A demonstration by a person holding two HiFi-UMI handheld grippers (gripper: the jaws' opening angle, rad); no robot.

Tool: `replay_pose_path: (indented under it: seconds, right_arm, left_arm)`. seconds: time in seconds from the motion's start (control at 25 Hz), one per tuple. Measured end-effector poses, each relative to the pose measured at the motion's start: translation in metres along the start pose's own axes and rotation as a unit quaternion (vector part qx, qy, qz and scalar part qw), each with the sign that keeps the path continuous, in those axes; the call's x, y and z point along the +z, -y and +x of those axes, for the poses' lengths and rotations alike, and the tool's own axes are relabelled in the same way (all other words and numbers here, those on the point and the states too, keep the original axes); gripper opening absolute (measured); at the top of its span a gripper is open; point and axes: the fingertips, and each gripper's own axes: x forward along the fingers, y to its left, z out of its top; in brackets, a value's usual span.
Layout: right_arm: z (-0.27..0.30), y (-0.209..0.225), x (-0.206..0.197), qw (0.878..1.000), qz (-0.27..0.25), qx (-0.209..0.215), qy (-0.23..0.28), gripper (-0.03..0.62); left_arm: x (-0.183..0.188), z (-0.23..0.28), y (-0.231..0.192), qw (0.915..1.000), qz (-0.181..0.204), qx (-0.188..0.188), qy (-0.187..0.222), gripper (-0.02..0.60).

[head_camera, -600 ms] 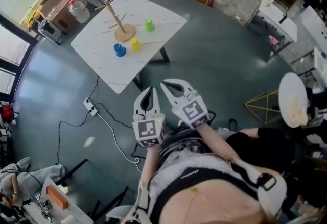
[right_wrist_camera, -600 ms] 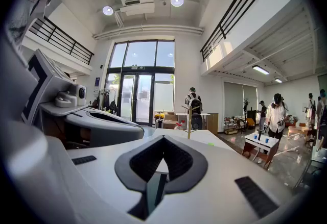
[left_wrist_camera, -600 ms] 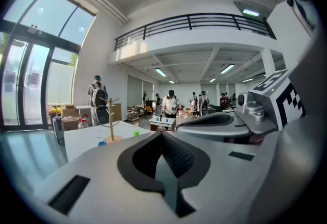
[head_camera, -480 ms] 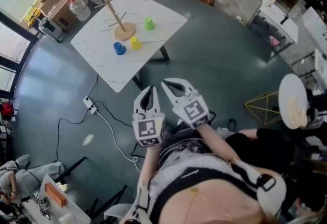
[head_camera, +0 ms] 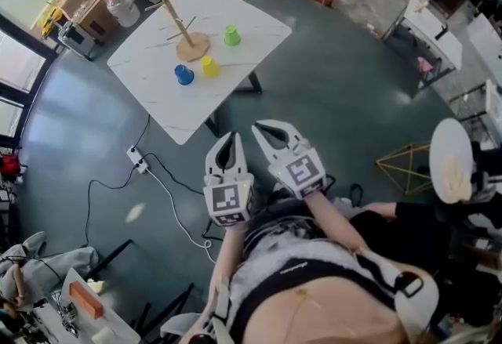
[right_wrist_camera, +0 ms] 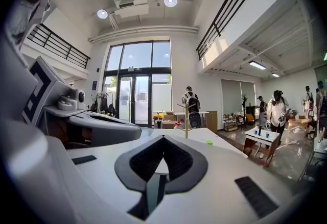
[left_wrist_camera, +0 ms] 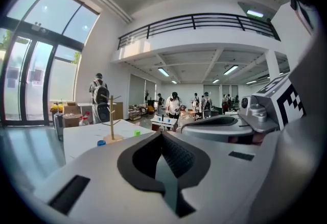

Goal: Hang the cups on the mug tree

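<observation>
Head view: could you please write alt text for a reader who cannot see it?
A white table holds a bare wooden mug tree with a blue cup, a yellow cup and a green cup by its base. Short of the table, the person holds the left tool and right tool side by side, shut and empty.

The green cup [head_camera: 231, 36] at the mug tree's [head_camera: 185, 30] right and the yellow cup [head_camera: 209, 66] and blue cup [head_camera: 183, 75] before it block approach, while the table [head_camera: 140, 60] left of it lies open.
</observation>
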Motion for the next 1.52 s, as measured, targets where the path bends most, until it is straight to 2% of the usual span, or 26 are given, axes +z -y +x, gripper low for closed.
replay_pose_path:
  seconds: [0.24,0.36,0.56,1.0,1.28,1.52]
  right_arm:
    - [0.049,0.016,0.007,1.000,0.002,-0.013,-0.001,0.003]
    - [0.079,0.019,0.010,1.000,-0.009,-0.008,-0.015,0.003]
    - [0.130,0.024,0.023,1.000,-0.004,-0.014,-0.008,0.003]
    - [0.208,0.018,0.031,1.000,-0.009,-0.015,-0.022,0.003]
    - [0.234,0.009,0.031,1.000,-0.007,-0.017,-0.023,0.003]
    - [0.245,0.017,0.031,0.999,-0.007,-0.008,-0.034,0.003]
  left_arm:
    - [0.006,0.034,-0.039,0.9999,-0.011,-0.012,0.000,-0.003]
    - [0.010,0.053,-0.064,0.9998,-0.007,-0.016,0.002,-0.003]
    - [0.018,0.082,-0.104,0.9995,-0.008,-0.031,0.004,-0.003]
    - [0.020,0.113,-0.171,0.9986,-0.005,-0.053,-0.001,-0.003]
    - [0.020,0.116,-0.195,0.9978,-0.021,-0.062,0.011,-0.003]
    - [0.018,0.123,-0.204,0.9984,-0.034,-0.045,0.003,-0.003]
